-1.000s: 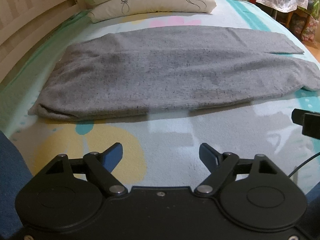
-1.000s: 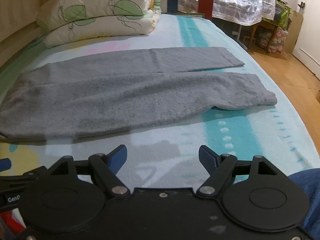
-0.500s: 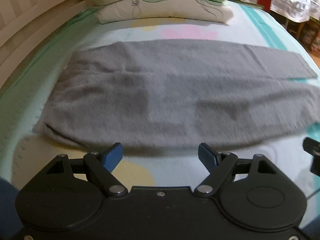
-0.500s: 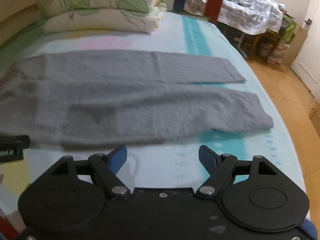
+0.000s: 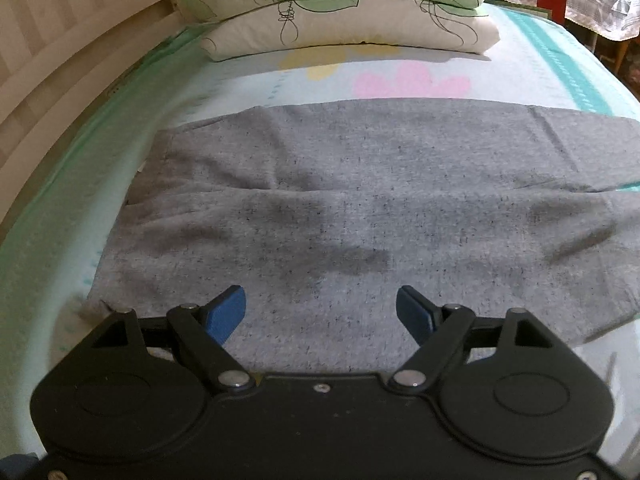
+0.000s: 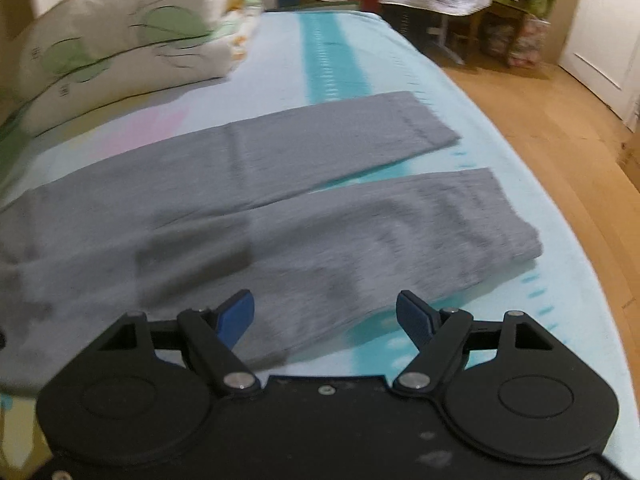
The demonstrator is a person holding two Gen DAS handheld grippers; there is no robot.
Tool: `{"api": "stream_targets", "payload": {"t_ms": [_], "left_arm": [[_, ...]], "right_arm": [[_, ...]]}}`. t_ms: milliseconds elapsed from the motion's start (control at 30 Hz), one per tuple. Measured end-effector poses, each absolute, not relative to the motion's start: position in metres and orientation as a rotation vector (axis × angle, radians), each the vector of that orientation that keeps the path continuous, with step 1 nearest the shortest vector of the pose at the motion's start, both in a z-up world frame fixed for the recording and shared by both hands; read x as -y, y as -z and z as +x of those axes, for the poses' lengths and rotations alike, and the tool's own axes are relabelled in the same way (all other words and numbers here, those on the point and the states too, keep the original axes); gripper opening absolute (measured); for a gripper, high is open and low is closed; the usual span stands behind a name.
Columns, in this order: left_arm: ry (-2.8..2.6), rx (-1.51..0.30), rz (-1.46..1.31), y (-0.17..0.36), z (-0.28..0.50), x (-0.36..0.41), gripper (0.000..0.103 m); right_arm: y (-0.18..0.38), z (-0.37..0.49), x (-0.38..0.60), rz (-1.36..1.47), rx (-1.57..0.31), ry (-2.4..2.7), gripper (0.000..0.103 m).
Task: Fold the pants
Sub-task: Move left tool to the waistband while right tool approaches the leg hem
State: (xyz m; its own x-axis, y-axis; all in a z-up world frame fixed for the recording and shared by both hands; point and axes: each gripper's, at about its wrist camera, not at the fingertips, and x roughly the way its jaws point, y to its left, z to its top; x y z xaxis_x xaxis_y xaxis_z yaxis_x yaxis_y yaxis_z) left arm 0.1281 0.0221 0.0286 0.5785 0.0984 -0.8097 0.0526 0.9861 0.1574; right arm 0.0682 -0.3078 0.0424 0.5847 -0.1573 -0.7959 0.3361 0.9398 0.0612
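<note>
Grey pants (image 5: 360, 200) lie flat on the bed, waist to the left and both legs stretching right. My left gripper (image 5: 320, 312) hovers open over the near part of the waist end, nothing between its blue pads. In the right wrist view the two legs (image 6: 340, 184) lie side by side with a narrow gap, cuffs at the right. My right gripper (image 6: 326, 314) is open above the near leg's lower edge and holds nothing.
A pale blue sheet (image 5: 400, 80) with pink and yellow shapes covers the bed. Pillows (image 5: 340, 12) are stacked at the far end. A wooden bed frame (image 5: 60, 60) runs along the left. The bed's right edge drops to a wood floor (image 6: 560, 140).
Both grippers have moved forward from the bare sheet near the bed's edge to above the pants. The right view has swung toward the cuffs. Both stay open.
</note>
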Motion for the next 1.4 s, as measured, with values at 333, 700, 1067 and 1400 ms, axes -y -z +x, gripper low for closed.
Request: {"api": "stream_targets", "payload": {"t_ms": [333,700,1067,1400], "left_arm": [[-0.016,-1.005,0.177,-0.012,0.137,-0.018,0.081],[-0.075,-0.981,0.166,-0.011,0.142,-0.024,0.072],[0.043,-0.992,0.243,-0.004,0.138,0.016,0.072],[0.176,-1.06,0.179,0.004,0.131,0.014,0.072]], "right_arm": [[-0.014,0.084,0.351,0.298,-0.988,0.357,0.082],[-0.004,0.07,0.405,0.359,-0.828,0.486,0.08],[0.025,0.071,0.454,0.48,-0.82,0.58,0.081],[0.042,0.075,0.463,0.601,-0.771,0.602,0.079]]}}
